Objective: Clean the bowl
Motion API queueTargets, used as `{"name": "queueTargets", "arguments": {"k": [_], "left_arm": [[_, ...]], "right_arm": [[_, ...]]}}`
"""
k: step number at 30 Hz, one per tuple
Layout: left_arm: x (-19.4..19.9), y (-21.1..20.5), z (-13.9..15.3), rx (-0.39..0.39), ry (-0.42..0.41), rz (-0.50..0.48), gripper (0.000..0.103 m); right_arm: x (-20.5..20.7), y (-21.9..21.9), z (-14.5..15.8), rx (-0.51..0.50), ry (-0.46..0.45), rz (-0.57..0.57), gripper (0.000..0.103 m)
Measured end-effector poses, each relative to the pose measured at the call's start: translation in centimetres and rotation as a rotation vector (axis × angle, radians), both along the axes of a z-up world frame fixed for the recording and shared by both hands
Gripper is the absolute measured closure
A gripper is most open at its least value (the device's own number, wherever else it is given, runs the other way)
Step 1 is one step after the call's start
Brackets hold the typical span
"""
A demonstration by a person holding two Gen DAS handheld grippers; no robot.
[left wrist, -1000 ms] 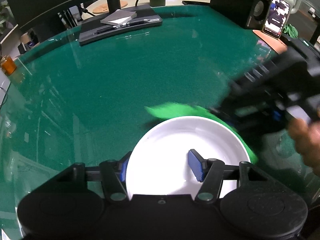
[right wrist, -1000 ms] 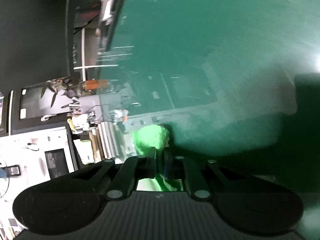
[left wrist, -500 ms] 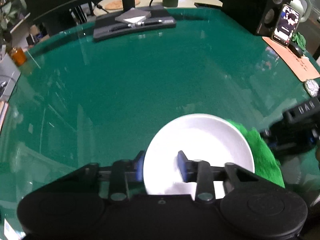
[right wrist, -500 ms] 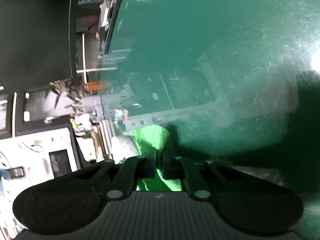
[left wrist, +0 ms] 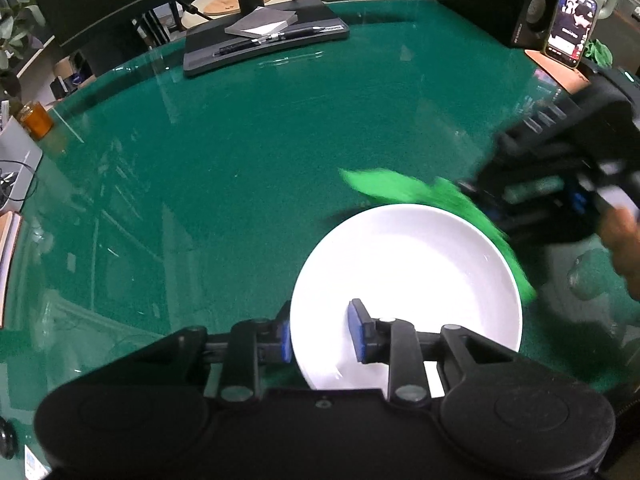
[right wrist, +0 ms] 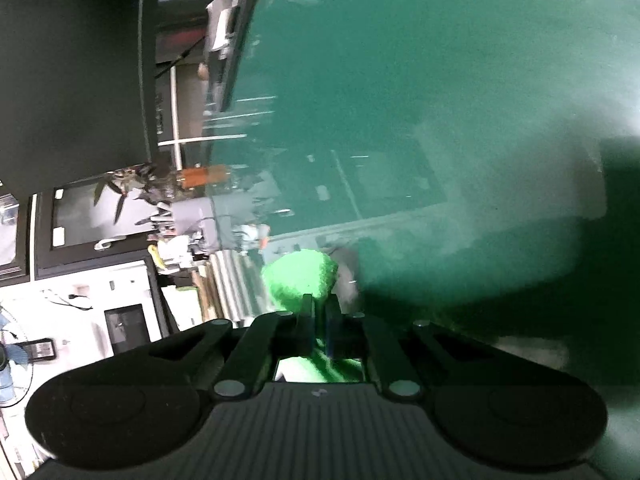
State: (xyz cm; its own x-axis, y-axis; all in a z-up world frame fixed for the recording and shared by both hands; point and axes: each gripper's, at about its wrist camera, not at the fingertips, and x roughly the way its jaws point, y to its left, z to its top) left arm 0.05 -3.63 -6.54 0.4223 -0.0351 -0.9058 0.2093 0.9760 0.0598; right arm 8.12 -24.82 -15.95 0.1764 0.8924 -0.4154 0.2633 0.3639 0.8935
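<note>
A white bowl (left wrist: pixel 412 268) is above the green table. My left gripper (left wrist: pixel 320 332) is shut on its near-left rim, one blue pad inside and one outside. A bright green cloth (left wrist: pixel 436 200) wraps the bowl's far and right outer edge, blurred. My right gripper (left wrist: pixel 560 192) holds it from the right. In the right wrist view my right gripper (right wrist: pixel 318 312) is shut on the green cloth (right wrist: pixel 300 276), which bulges past the fingertips. The bowl cannot be made out in that view.
The green glass-topped table (left wrist: pixel 240 160) stretches ahead. A black stand with a notebook and pens (left wrist: pixel 264 36) sits at the far edge. A speaker (left wrist: pixel 536 4) and a phone (left wrist: pixel 572 24) stand far right. An amber jar (left wrist: pixel 36 120) is far left.
The cloth and my right gripper swept from the bowl's right side round to its far edge, as a second ago. The bowl shifted slightly in my left gripper's view.
</note>
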Motion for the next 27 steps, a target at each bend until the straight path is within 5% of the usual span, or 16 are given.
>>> {"name": "queueTargets", "arguments": {"k": [12, 20, 27], "left_arm": [[1.1, 0.5, -0.3, -0.027, 0.006, -0.079, 0.066], [1.2, 0.4, -0.5, -0.022, 0.008, -0.072, 0.066], [1.3, 0.5, -0.4, -0.032, 0.009, -0.091, 0.066]], "right_arm": [[-3.9, -3.5, -0.6, 0.017, 0.086, 0.052, 0.095], [-0.2, 0.8, -0.8, 0.025, 0.043, 0.041, 0.095], [-2.4, -2.8, -1.1, 0.033, 0.086, 0.037, 0.095]]}}
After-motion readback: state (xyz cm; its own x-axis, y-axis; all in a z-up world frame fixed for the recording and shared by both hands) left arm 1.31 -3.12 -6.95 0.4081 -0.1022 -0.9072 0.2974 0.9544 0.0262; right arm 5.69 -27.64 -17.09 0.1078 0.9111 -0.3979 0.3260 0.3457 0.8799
